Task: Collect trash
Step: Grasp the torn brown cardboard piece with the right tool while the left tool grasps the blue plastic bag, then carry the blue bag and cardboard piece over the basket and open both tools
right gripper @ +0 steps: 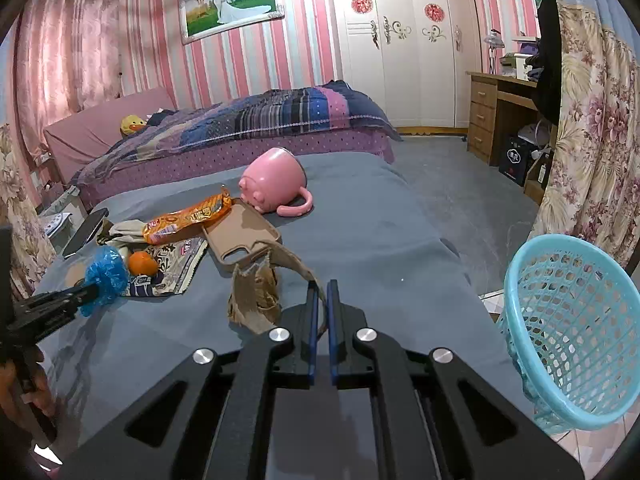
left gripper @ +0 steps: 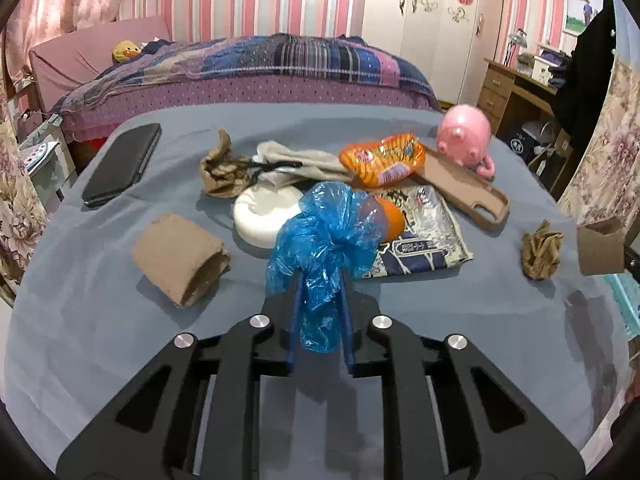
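1. Two grippers are working over a table covered in a grey-blue cloth [left gripper: 440, 320]. In the left wrist view, the left gripper [left gripper: 320, 280] is pinching a crumpled blue plastic bag [left gripper: 324, 240]. The bag is sitting right between the two blue fingers [left gripper: 295, 320], which are clenched on its lower bunch while the puffy top is billowing out past the tips.
2. Same view: just beyond the bag, a white round container [left gripper: 262, 216], an orange [left gripper: 390, 220] and a printed foil wrapper [left gripper: 424, 236] are lying on the cloth. An orange snack packet [left gripper: 382, 158], a tan phone case [left gripper: 464, 188] and a tipped pink pig mug [left gripper: 464, 134] are sitting further back.
3. Same view again: a flattened cardboard tube [left gripper: 180, 258] is lying to the left, a black phone [left gripper: 122, 164] far left, and a crumpled brown paper wad [left gripper: 540, 250] off to the right.
4. In the right wrist view, the right gripper [right gripper: 322, 292] is squeezing a torn strip of brown cardboard [right gripper: 296, 266]. The strip is running in from the left and disappearing between the nearly closed fingers [right gripper: 313, 320].
5. Same view: a brown paper wad [right gripper: 254, 296] is sitting just left of those fingers, on the cloth.
6. Same view: a light blue mesh basket [right gripper: 568, 332] is standing off the table's right edge, well apart from the bag held at far left [right gripper: 106, 276].
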`<move>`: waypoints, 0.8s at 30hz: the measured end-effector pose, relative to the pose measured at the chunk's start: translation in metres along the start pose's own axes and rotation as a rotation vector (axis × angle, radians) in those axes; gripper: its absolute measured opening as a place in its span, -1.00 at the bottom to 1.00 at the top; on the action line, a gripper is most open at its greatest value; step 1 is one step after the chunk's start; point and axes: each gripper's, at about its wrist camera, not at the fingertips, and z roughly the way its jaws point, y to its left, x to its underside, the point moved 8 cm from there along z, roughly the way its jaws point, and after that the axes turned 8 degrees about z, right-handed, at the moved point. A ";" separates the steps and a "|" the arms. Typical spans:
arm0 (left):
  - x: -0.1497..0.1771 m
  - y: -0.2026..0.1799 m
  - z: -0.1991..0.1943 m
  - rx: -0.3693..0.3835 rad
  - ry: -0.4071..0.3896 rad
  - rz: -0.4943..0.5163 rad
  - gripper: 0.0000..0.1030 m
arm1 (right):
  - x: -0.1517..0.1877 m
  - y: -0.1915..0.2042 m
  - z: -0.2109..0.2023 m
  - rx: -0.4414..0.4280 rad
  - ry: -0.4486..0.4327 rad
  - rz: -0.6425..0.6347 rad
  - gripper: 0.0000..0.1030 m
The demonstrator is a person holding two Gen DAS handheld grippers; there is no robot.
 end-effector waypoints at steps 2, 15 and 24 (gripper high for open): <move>-0.003 0.002 -0.011 -0.007 -0.025 -0.007 -0.72 | -0.001 -0.001 -0.002 -0.004 -0.006 0.004 -0.91; -0.018 -0.047 -0.056 0.023 -0.085 0.067 -0.72 | -0.018 -0.010 -0.022 0.026 -0.065 -0.055 -0.91; -0.040 -0.112 -0.064 0.111 -0.124 0.123 -0.72 | -0.052 -0.066 -0.052 0.126 -0.133 -0.087 -0.91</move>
